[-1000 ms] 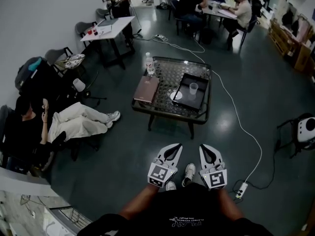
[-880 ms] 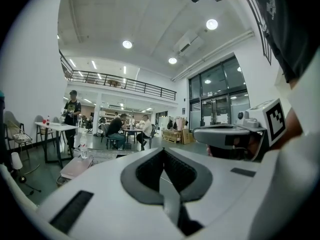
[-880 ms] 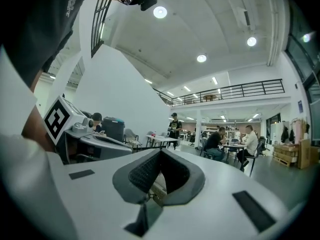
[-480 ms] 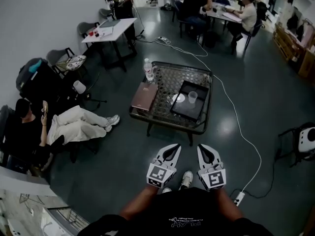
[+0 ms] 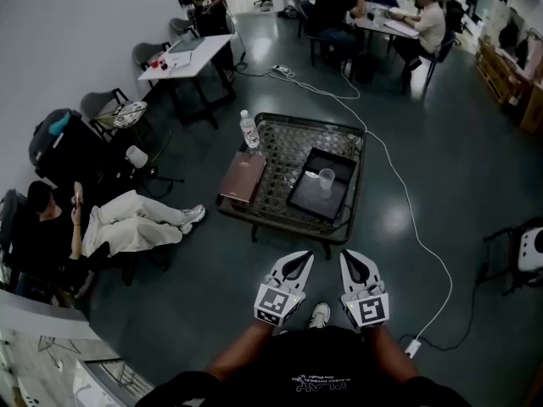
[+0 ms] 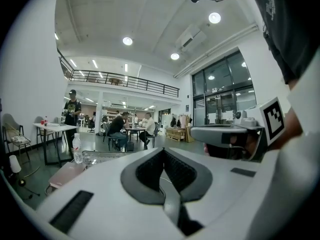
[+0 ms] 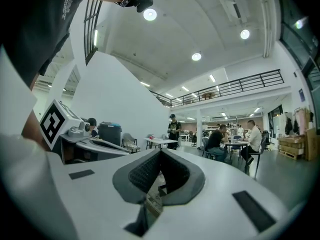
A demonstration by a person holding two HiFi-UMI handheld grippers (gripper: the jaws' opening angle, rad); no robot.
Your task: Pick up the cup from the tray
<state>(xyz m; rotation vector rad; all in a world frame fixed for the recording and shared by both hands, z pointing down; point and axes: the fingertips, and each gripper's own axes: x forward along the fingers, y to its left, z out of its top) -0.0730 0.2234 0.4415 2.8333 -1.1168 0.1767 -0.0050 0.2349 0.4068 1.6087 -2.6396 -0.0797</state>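
Cup, head view: the clear cup stands upright near the middle of the black tray. The tray lies on the right half of the mesh-topped low table.
Other things, head view: a water bottle stands at the table's far left corner, and a flat pinkish case lies along its left edge.
Progress, head view: judged not begun. The cup sits untouched in the tray and both grippers are well apart from the table, so approach, grasp and lift are all left.
Hands, head view: the left gripper and right gripper are held side by side, low and close to the person's body, with forearms drawn in and tips pointing toward the table's near edge.
Left gripper view: the jaws are pressed together with nothing between them, held about level and aimed across the room. The cup is not visible.
Right gripper view: the jaws meet tip to tip and hold nothing, and the pose is also level. The cup is hidden here too.
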